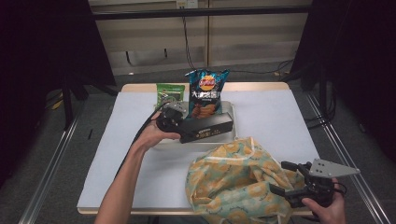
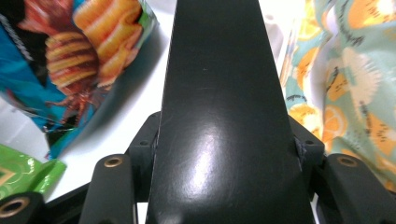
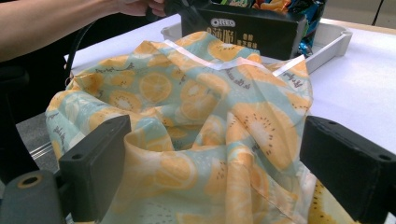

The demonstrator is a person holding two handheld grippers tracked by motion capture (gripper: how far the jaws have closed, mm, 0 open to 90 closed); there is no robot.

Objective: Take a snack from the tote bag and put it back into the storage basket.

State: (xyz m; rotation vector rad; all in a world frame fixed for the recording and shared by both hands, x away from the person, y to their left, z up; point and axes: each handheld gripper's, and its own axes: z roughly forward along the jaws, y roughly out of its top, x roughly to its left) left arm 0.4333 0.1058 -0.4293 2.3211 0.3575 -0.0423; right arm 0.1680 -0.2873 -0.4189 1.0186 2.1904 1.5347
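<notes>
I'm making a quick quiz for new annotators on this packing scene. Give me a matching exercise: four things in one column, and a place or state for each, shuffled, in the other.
Things:
1. black box
2. chip bag
3. fruit-print bag
4. green packet

Places or states:
A. upright in the white tray
B. crumpled on the table's near edge
C. clamped in the left gripper
D. behind the tray's left end

Pairs: 1-C, 2-A, 3-B, 4-D
</notes>
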